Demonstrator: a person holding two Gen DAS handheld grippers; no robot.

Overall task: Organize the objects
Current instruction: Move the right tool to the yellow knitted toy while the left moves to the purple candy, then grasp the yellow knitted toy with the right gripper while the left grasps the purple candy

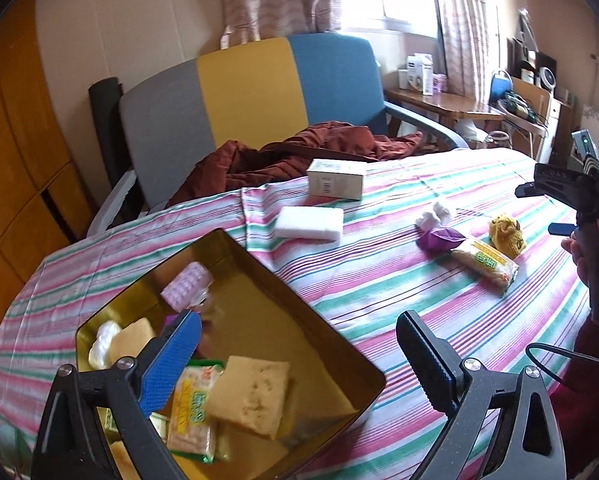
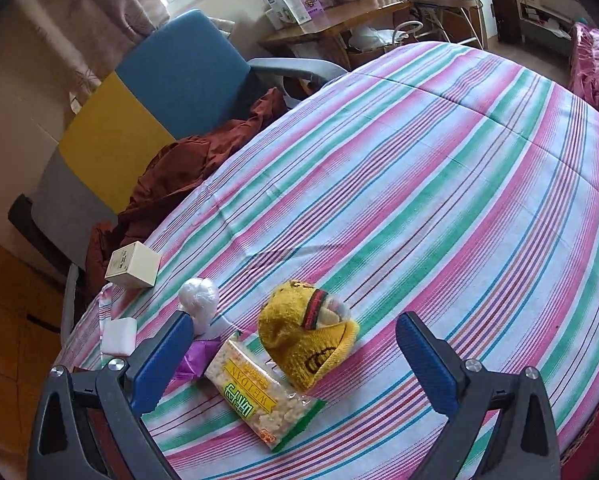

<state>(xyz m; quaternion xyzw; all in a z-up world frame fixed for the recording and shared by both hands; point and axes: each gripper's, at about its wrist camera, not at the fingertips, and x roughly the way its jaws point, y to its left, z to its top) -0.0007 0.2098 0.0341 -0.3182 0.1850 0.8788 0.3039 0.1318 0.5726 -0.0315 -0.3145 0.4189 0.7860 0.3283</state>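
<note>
Two sets of jaws stand wide and empty over the striped surface. The right gripper hangs just above a small cluster: a rice-cracker packet, a yellow knitted pouch, a purple wrapper and a white ball. The packet lies directly ahead of and between the right jaws, slightly toward their left finger, touching the pouch just beyond it. Its long axis runs diagonally, from near-right to far-left of the jaws, so the wrist probably needs a turn to close across the short side.

The left gripper hovers at the gold tin, with its left finger over the snacks already inside. The tin lies below and to the left of those jaws, well apart from the cluster. The right hand is much the nearer to the packet, so it looks best placed for the pick.
</note>
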